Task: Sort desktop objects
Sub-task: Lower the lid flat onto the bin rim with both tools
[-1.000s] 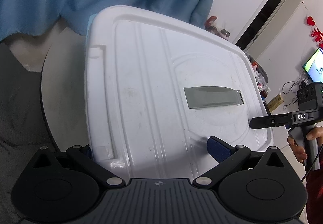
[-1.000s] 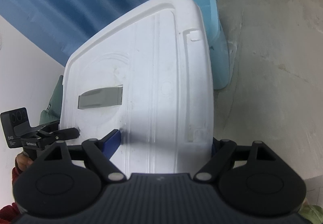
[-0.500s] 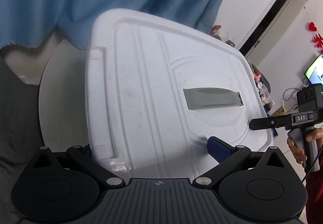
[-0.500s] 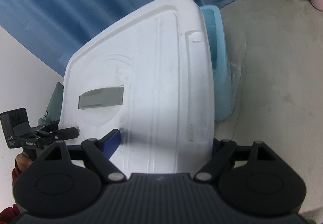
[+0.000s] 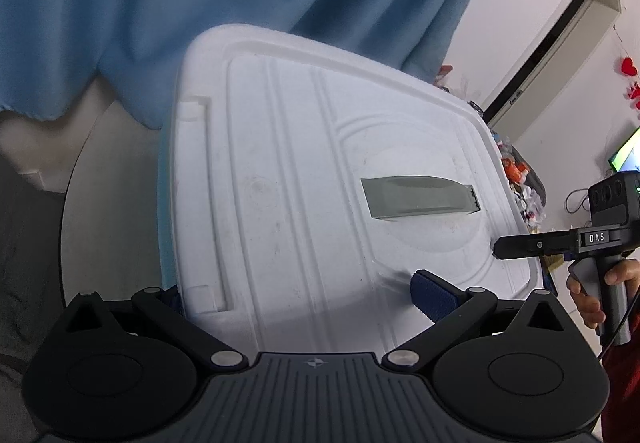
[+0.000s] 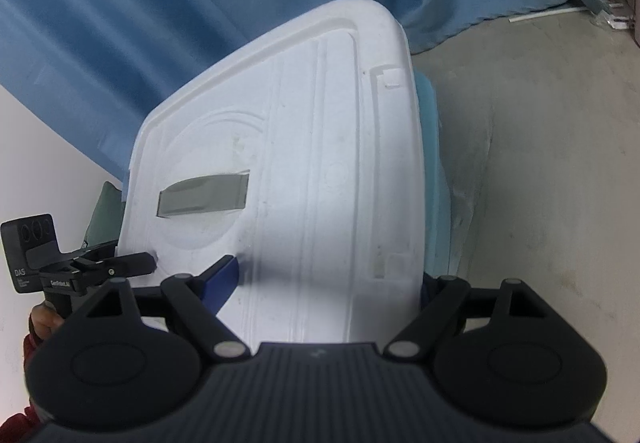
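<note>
Grippers, left [image 5: 298, 289] and right [image 6: 326, 277], each clamped one edge of the white lid [image 5: 320, 183], jaws wide. Since a second ago they carried it sideways along the blue curtain [image 5: 200, 3]; the bin is probably being opened or closed.

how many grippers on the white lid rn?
2. Left gripper clamps the white lid's near edge; right gripper clamps that same edge further along.

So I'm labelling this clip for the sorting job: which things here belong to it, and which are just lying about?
In the job:
- white box lid
- light blue box under it
- left gripper and right gripper, jaws on the lid's near edge

Lying about:
- blue curtain
- doorway
- red heart decorations
- screen
</note>
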Demonstrator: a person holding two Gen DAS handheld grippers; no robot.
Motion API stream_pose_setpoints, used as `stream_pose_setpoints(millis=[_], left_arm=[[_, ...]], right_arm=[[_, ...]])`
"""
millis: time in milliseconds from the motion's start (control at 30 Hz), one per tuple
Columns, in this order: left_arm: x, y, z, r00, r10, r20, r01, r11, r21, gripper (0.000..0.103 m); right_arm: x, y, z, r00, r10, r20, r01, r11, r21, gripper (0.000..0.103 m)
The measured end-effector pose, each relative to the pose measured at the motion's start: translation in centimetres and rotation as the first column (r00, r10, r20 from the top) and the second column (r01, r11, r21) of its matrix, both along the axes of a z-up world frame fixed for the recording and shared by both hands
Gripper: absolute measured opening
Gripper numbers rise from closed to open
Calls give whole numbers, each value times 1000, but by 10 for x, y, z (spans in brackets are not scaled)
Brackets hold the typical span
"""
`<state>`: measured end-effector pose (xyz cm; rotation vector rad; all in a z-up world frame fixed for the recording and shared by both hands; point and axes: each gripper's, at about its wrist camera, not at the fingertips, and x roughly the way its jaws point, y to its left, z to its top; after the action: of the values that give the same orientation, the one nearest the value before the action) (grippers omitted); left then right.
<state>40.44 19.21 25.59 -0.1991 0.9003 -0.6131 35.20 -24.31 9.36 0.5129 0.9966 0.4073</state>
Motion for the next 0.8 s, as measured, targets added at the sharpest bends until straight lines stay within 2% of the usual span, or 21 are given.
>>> stream_pose_setpoints(millis=[333,533,633,667,733,767,800], left_arm=[[44,4,-14,997,50,-61,-52,998,-33,103],[55,6,-20,994,29,-108,-35,997,-62,103],[59,9,-23,991,23,-132,-33,997,-75,103],[59,8,-24,992,16,-129,-25,997,-69,103],[58,4,-24,993,1,-120,-6,999,-41,103],[58,2,-25,993,-3,-117,0,1000,-23,103],[59,-1,-25,994,-4,-113,4,1000,-2,103]], right_arm=[[18,2,17,999,-4,-36,5,1000,20,84],[21,7,33,998,-11,-61,11,1000,0,87],[17,13,47,998,-22,-66,19,999,-51,89],[16,14,51,998,-31,-62,26,997,-74,93],[17,14,56,996,-84,-39,75,980,-185,96],[15,12,56,993,-110,-41,99,972,-215,96],[14,9,55,991,-119,-55,106,974,-199,96]])
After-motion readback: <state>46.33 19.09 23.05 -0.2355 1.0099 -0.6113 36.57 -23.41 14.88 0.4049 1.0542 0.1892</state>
